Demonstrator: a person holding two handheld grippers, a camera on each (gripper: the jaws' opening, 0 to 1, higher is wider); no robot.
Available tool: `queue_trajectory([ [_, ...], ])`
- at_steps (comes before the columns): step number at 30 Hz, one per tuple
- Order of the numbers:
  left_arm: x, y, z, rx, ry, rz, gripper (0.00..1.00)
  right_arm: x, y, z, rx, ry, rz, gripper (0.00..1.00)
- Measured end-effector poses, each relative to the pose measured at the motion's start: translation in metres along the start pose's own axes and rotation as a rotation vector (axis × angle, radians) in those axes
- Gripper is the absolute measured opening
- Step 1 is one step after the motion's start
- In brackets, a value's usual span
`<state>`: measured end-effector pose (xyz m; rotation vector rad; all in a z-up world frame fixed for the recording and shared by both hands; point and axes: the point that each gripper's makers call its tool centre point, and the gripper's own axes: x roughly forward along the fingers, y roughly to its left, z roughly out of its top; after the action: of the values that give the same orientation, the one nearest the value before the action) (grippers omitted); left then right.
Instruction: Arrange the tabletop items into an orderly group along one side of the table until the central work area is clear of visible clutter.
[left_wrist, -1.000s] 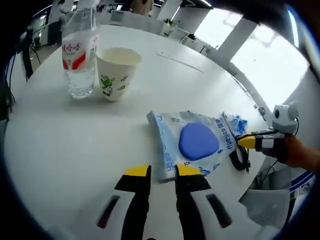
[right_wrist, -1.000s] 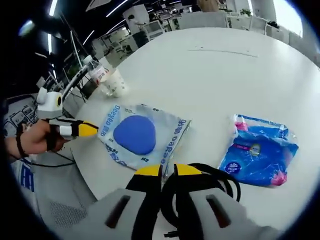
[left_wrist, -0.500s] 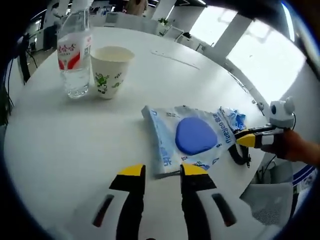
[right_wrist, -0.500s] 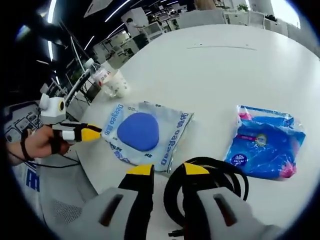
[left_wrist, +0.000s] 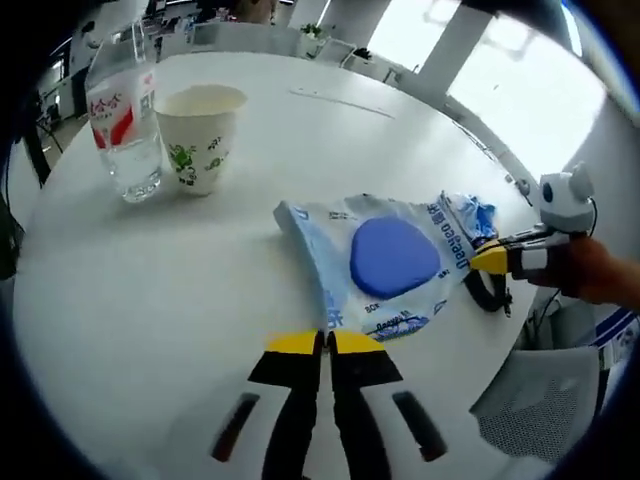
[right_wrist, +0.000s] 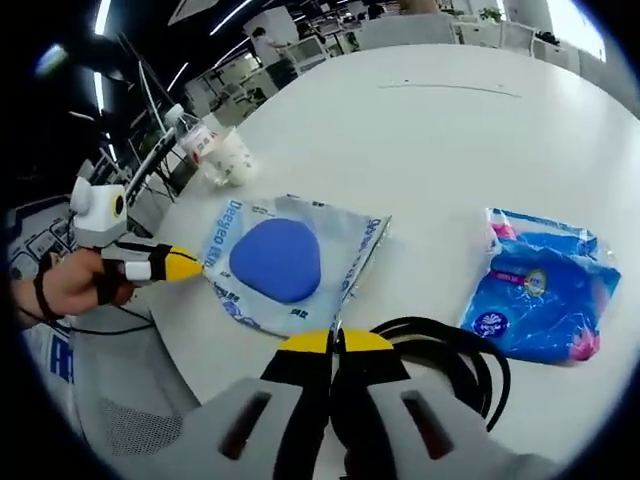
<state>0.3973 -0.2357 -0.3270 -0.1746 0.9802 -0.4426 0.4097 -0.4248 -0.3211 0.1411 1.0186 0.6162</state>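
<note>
A pale blue packet (left_wrist: 385, 265) with a dark blue oval lies on the round white table (left_wrist: 150, 280). My left gripper (left_wrist: 325, 342) is shut on its near edge. From the right, my right gripper (left_wrist: 488, 258) pinches the opposite edge, a hand behind it. In the right gripper view the same packet (right_wrist: 280, 260) lies ahead, the right gripper (right_wrist: 335, 340) shut on its near edge and the left gripper (right_wrist: 185, 265) at its far-left edge. A clear water bottle (left_wrist: 120, 120) and a paper cup (left_wrist: 203, 135) stand together at the far left.
A bright blue plastic pack (right_wrist: 540, 300) lies on the table (right_wrist: 450, 150) to the right of the packet. A coiled black cable (right_wrist: 450, 350) rests by the right gripper near the table's edge. The bottle (right_wrist: 195, 140) and cup (right_wrist: 230, 155) stand at the far rim.
Half a second ago both grippers stood open at the packet's edges. Both have since shut on those edges. The packet has barely shifted.
</note>
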Motion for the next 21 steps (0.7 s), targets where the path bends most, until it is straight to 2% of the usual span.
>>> queue_trajectory([
  [6,0.005,0.002,0.014,-0.003,-0.018,0.000,0.00,0.000,-0.001,0.015,-0.029,-0.016,0.007,0.00],
  [10,0.008,0.005,0.031,-0.013,-0.036,0.005,0.00,0.002,-0.007,0.032,-0.031,-0.033,-0.002,0.00],
  [15,0.015,0.012,0.055,-0.045,-0.057,0.024,0.00,0.005,-0.013,0.057,-0.022,-0.058,-0.007,0.00],
  [18,0.019,0.019,0.063,-0.063,-0.065,0.040,0.00,0.010,-0.014,0.072,-0.033,-0.064,-0.008,0.00],
  [21,0.023,0.027,0.070,-0.114,-0.078,0.047,0.00,0.014,-0.014,0.084,-0.030,-0.068,-0.008,0.00],
])
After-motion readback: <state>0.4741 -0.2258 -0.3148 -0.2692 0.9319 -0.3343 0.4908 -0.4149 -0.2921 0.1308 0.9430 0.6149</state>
